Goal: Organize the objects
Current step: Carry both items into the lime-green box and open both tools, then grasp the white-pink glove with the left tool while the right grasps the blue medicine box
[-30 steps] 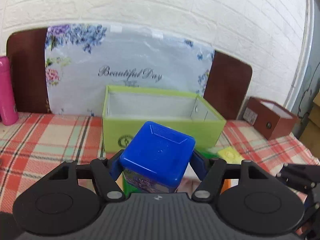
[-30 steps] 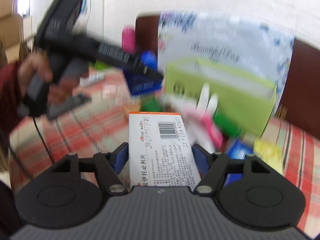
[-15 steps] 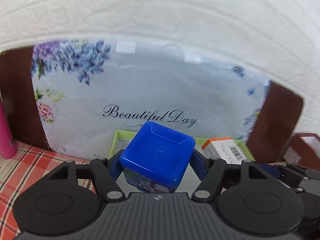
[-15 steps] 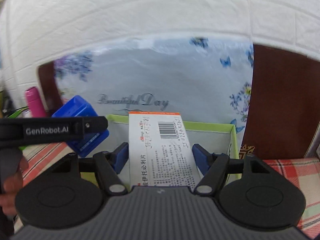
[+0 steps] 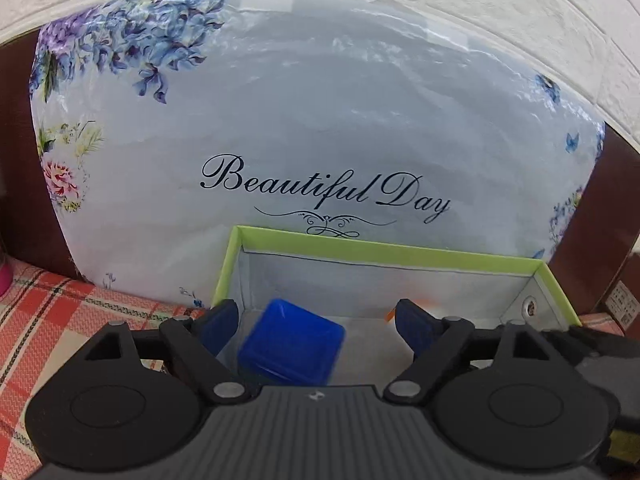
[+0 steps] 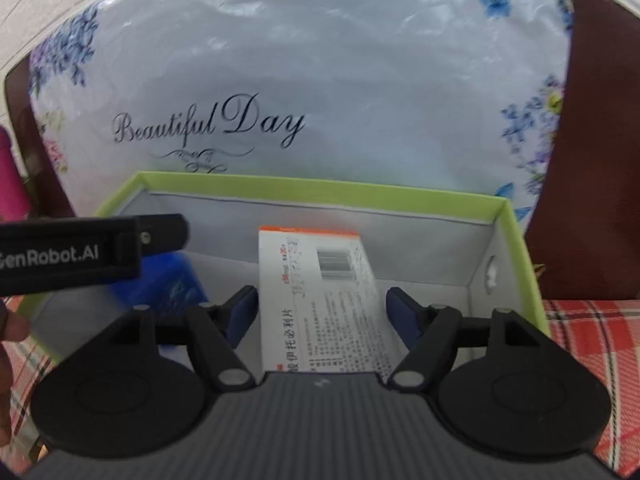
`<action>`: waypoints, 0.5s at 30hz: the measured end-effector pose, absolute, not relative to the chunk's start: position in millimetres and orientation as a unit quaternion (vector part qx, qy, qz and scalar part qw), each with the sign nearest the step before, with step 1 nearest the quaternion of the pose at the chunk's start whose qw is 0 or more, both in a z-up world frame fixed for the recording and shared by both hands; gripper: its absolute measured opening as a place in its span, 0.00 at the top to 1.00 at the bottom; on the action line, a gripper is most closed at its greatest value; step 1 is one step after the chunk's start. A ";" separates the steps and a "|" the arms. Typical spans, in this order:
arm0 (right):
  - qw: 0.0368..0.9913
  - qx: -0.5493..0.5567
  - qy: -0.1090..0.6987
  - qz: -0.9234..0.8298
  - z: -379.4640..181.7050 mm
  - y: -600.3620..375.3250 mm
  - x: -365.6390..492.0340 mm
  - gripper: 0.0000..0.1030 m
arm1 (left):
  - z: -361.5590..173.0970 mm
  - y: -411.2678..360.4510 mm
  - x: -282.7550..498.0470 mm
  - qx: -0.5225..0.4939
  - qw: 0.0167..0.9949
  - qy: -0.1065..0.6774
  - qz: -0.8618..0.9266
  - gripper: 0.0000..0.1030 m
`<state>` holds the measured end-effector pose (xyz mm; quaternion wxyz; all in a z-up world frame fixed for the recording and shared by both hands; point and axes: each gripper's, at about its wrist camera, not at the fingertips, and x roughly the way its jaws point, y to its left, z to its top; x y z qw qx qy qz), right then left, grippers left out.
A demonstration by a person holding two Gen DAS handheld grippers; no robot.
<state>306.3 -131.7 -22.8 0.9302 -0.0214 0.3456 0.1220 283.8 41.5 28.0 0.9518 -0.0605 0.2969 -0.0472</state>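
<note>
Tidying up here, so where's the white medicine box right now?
In the right wrist view, the medicine box sits inside the green box, between the open right claw, right of the blue jar.

A white brick wall [image 5: 520, 8] rises behind a dark brown headboard [image 6: 600, 160], against which leans a flowered pillow [image 5: 320, 120], above a red plaid cloth [image 5: 52, 320].

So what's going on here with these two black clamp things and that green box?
A person is tidying small items into the green box with a handheld gripper in each hand. The left gripper has just been opening and its blue-capped bottle sits loose between the pads, inside the box. The right gripper has also just been opening around a white medicine carton, which looks released over the box floor. Both drops look about finished.
</note>
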 end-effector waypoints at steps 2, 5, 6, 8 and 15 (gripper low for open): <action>0.933 -0.021 0.340 0.118 -10.9 -139.2 300.5 0.16 | 40.1 45.2 268.0 -0.069 0.957 0.278 -0.049 0.14; 0.953 0.002 0.282 0.113 24.9 -161.9 271.4 0.05 | 64.6 48.7 233.1 -0.081 0.968 0.231 -0.053 0.10; 0.958 0.006 0.265 0.106 35.1 -168.3 259.3 0.00 | 70.7 44.4 224.9 -0.082 0.969 0.229 -0.047 0.09; 0.965 0.010 0.239 0.105 51.9 -182.2 234.6 0.00 | 79.2 39.4 204.8 -0.078 0.967 0.239 -0.036 0.08; 0.970 0.013 0.210 0.121 62.4 -208.9 137.8 0.00 | 64.5 15.5 128.0 -0.053 0.966 0.249 -0.051 0.08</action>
